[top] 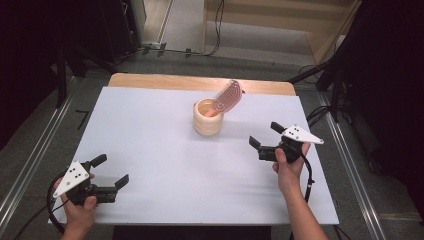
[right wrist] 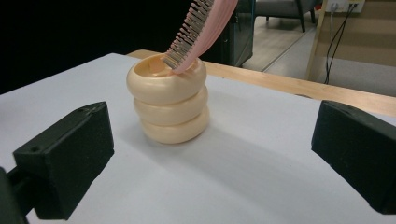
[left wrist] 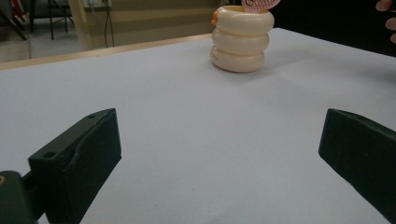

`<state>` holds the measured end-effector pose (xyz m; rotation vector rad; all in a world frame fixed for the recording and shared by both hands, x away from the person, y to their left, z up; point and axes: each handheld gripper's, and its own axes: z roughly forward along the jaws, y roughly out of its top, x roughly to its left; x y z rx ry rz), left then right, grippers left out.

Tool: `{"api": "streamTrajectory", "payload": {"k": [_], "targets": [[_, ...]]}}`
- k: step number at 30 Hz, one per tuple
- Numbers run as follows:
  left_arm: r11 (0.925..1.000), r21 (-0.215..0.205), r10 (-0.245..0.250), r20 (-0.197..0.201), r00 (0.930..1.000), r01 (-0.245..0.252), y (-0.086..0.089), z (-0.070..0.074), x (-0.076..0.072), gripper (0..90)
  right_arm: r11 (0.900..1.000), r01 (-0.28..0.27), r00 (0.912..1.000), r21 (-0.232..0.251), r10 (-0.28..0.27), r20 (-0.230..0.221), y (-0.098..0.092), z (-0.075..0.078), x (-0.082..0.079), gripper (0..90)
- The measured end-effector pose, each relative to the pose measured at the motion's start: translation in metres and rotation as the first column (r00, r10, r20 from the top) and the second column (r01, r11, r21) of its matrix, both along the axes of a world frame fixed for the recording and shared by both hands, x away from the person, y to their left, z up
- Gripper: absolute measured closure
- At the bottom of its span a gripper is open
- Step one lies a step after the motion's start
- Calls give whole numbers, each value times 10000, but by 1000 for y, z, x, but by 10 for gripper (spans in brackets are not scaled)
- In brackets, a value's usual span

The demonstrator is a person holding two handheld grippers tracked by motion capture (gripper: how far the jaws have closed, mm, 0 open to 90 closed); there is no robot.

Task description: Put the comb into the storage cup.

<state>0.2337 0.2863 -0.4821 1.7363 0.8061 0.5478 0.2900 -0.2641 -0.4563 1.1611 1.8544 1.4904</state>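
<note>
Hairbrush (top: 229, 96) first: we see it, pink, standing head-up in a cream holder (top: 207, 120) made of three stacked rings, its handle down inside and its head leaning out over the far-right side of the rim. In the right gripper view the bristles face us and the brush (right wrist: 198, 28) tilts up and to the right from the holder (right wrist: 169, 105). The holder sits on the white table (top: 165, 145), toward the far edge and a little right of the middle. We hold the right gripper (top: 265, 137) near the holder's right and nearer side, apart from it, jaws spread wide with nothing between them. Our left gripper (top: 112, 172) rests well apart at the near left corner, likewise released, holding nothing, its jaws pointing toward the holder (left wrist: 241, 39)
</note>
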Motion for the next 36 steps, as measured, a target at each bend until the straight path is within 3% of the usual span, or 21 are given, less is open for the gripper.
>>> {"api": "streamTrajectory", "payload": {"k": [18,36], "targets": [[10000,24,13,1,10000,-13,-1,0,0,0,9991,415,9991,-5,-415,4,-31,-15,-28,0],[10000,43,31,-6,10000,-31,-1,0,0,0,9979,625,9980,-195,-626,-38,-47,-28,-52,0]]}}
